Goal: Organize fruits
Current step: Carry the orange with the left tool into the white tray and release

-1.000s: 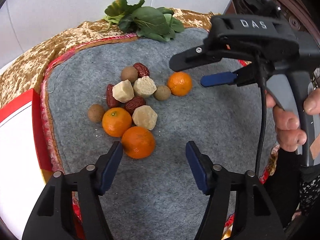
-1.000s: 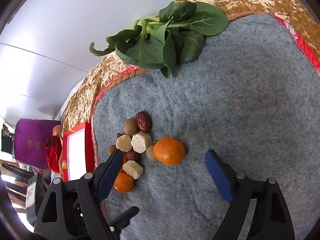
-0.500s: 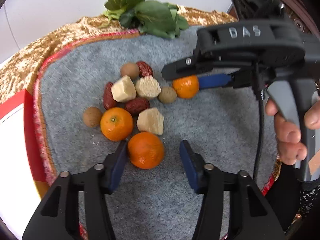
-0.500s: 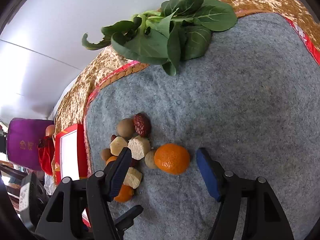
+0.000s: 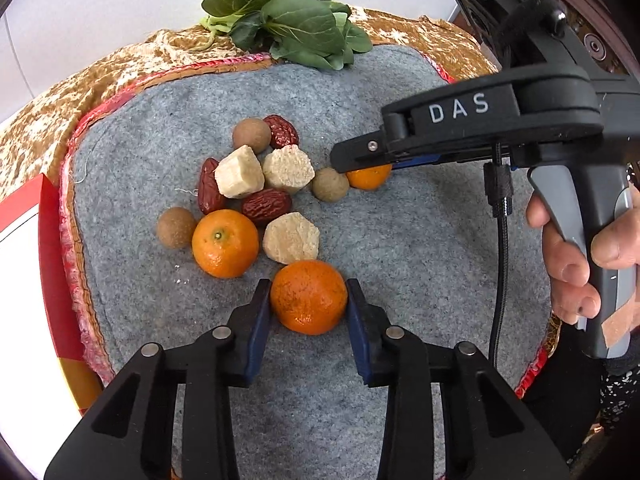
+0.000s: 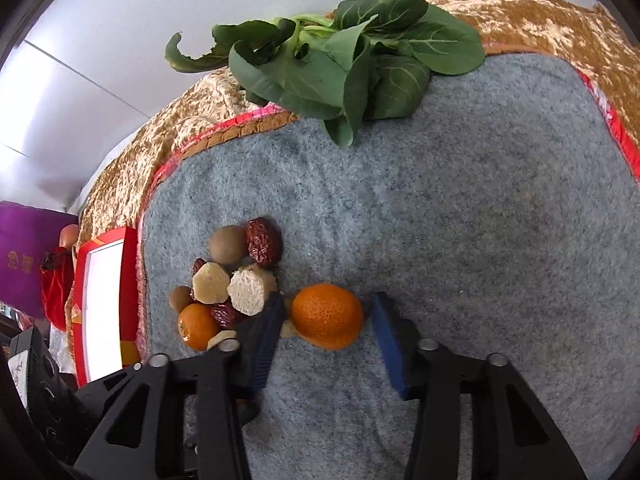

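Black right claw (image 6: 326, 334) marked "DAS", wide around mandarin (image 6: 327, 316); left claw (image 5: 308, 306) pinching near mandarin (image 5: 308, 297).

A grey felt mat (image 5: 400, 240) with a red fringed edge covers the bench, laid over a gold-patterned cloth (image 5: 80, 92) that shows along the far side and corners. A bunch of green leafy vegetables (image 6: 340, 60) lies at the far edge of the mat, partly on the cloth. A red box with a white panel (image 6: 102, 308) sits just beside the mat's left edge, and a purple bag (image 6: 24, 256) stands beyond it.
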Motion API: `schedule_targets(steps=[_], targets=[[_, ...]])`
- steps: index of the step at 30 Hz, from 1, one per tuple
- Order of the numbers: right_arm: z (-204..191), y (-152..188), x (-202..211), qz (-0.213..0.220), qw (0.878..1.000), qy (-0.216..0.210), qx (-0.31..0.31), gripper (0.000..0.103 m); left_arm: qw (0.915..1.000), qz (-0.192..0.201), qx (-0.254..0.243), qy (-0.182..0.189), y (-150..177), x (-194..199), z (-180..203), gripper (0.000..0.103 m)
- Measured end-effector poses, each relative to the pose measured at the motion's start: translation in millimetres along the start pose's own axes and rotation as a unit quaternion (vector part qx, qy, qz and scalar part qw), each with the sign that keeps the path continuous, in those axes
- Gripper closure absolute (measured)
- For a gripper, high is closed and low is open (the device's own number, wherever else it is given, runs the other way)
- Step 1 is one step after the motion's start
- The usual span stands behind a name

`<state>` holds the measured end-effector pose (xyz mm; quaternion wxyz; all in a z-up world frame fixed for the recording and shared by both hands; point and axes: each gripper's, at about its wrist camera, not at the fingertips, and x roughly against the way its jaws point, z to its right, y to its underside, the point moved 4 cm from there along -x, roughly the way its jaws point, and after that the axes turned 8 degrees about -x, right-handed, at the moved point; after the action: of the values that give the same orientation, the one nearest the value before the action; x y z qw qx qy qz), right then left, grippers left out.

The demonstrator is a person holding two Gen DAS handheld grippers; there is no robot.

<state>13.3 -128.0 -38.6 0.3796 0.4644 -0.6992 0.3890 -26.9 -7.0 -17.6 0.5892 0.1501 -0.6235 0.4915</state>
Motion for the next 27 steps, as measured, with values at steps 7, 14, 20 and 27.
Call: schedule_targets(steps=[7, 14, 20, 27], targets=[[4, 1, 8, -0.006, 1.000, -0.023, -0.002, 0.067, 0.9999, 0.009, 0.005, 0.002, 7, 14, -9, 0.070], [9, 0, 26, 0.001, 0.998, -0.066, -0.009, 0.067, 0.9997, 0.022, 0.011, -0.005, 19, 44, -16, 0.070], [-9, 5, 32, -0.002, 0.992, -0.124, 0.006, 0.067, 0.9965, 0.044, 0.057, -0.042, 22, 78, -40, 0.070], [-63, 26, 33, -0.004, 0.979, -0.194, 0.064, 0.067, 0.9810, 0.069, 0.151, -0.100, 50, 127, -93, 0.070]])
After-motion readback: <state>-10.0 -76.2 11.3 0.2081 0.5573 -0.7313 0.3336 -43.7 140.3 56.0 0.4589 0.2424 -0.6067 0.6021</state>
